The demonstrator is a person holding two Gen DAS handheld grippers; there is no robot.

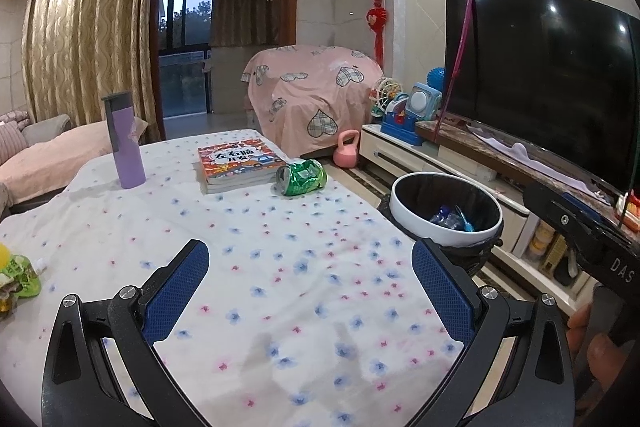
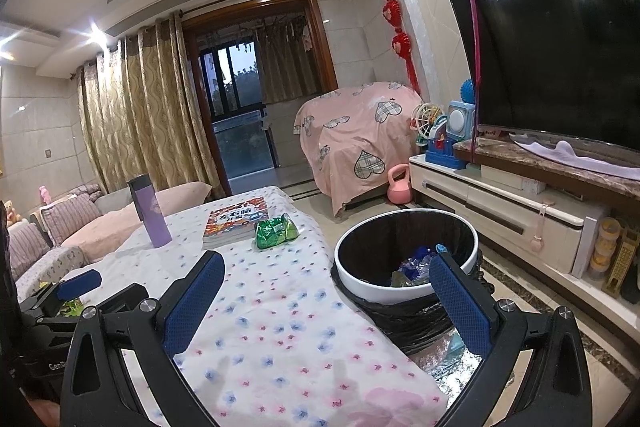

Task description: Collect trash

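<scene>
Left gripper [image 1: 310,259]: jaws wide apart, nothing between them; black jointed frame, blue pads [image 1: 176,291] with a fine cross-hatched grip texture, held low over the table [image 1: 280,307]. Right gripper [image 2: 328,275]: same build, jaws also spread and empty, one finger over the table edge, the other in line with the bin [image 2: 408,255]. Its body shows at the right edge of the left view, a hand [image 1: 596,343] around the grip. Table is covered in a soft white cloth scattered with small blue and pink flower prints, lightly creased. Can [image 1: 302,177]: green, shiny metal, crushed and dented, lying on its side on the cloth with the silver top facing the grippers, just beside a book [image 1: 236,163] with a glossy red-orange cover on a thick block of pages; whether they touch I cannot tell. Farther left a bottle [image 1: 126,141], tall smooth lilac cylinder with dark lid, upright. Bin stands on the floor just off the table's right edge: round, white smooth rim, black crinkled liner, blue and clear crumpled plastic inside. A green toy [image 1: 20,275] sits at the table's left edge.
</scene>
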